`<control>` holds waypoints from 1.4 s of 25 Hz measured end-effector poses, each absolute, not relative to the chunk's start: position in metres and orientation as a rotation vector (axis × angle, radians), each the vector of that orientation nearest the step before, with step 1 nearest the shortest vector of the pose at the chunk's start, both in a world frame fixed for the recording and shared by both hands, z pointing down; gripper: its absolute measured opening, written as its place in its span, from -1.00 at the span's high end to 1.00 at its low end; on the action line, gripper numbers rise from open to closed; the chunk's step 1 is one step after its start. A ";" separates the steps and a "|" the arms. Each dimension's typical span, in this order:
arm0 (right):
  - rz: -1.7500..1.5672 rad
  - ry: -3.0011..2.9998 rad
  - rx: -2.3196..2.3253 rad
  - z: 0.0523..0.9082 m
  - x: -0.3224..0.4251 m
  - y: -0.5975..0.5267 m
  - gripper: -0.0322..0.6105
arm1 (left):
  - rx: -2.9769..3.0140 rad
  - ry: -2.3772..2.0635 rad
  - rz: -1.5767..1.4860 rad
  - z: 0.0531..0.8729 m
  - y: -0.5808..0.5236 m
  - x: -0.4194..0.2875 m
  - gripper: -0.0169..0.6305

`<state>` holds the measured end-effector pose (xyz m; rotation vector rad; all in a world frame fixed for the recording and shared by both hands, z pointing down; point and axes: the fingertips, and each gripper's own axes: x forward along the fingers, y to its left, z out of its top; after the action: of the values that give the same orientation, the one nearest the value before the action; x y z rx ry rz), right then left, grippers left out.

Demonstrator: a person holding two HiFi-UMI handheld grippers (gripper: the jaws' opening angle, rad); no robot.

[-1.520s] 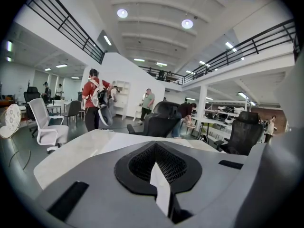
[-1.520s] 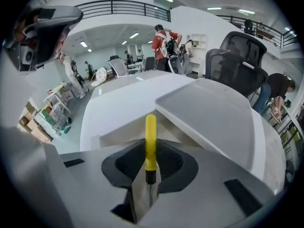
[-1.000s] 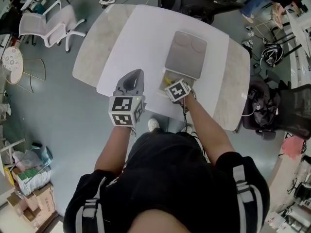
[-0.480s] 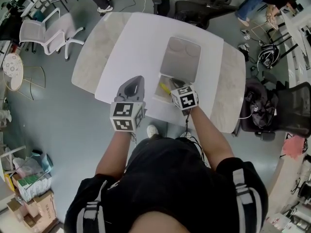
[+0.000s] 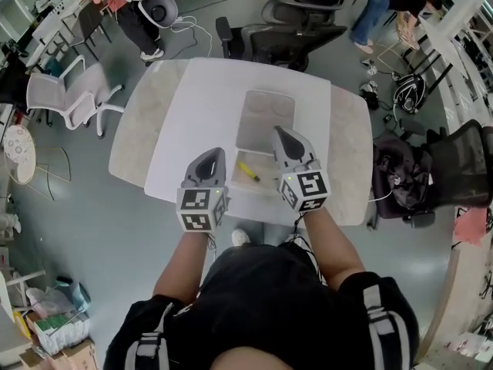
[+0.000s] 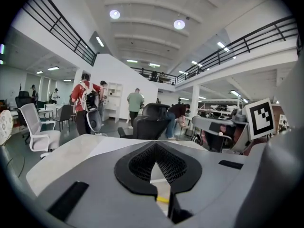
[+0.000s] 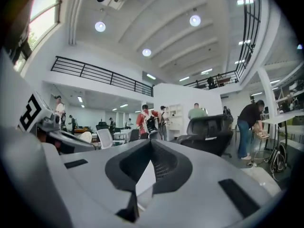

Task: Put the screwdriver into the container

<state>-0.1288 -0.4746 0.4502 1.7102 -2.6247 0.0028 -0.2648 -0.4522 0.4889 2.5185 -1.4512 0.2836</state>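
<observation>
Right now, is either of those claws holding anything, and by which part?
Nothing is held. The left gripper and the right gripper both have their jaws together with nothing between them; the yellow screwdriver lies loose in the container.

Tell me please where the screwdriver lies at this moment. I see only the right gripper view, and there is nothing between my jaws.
Observer: In the head view, the yellow screwdriver lies inside the base of the container, whose lid is open.
Operator: On which side of my gripper is it?
Observer: It is to the left of the right gripper, between the two grippers.
Operator: Does the other gripper hold anything?
Observer: No. The left gripper has its jaws together, with nothing between them.
</observation>
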 end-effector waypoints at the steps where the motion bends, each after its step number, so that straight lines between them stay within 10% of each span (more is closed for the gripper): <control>1: -0.022 -2.618 1.749 0.439 -0.120 -0.471 0.86 | 2.528 -1.445 0.277 0.485 -0.452 -0.260 0.93; 35: -0.093 -2.473 2.061 0.395 0.062 -0.412 0.86 | 2.684 -1.430 0.093 0.409 -0.438 -0.113 0.93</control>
<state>0.0623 -0.4122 0.3948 2.0607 -2.4728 -0.0934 -0.1129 -0.4382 0.4087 2.6840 -1.4304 0.0930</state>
